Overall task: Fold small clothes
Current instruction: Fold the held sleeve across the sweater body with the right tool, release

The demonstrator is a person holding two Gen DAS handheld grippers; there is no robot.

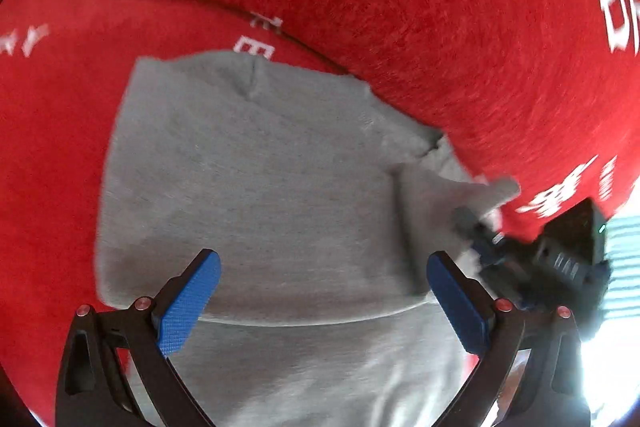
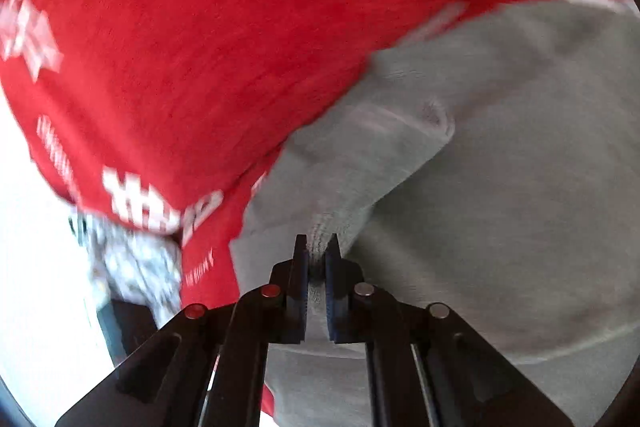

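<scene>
Grey garment (image 1: 256, 179) spread on the red printed cloth (image 1: 400, 7), my right gripper (image 2: 316, 255) pinching its ribbed cuff.

I see red fabric all around the grey piece, with white lettering too blurred to read, and a patterned item (image 2: 136, 259) at the cloth's edge. My left gripper (image 1: 320, 291) hangs above the garment, blue pads (image 1: 188, 307) wide apart, gripping nothing. The right gripper's jaws are clamped on the sleeve end.

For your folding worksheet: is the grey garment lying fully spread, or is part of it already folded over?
Partly folded: the grey garment shows a flap edge across its body, and the right claw pinches its ribbed cuff.
</scene>
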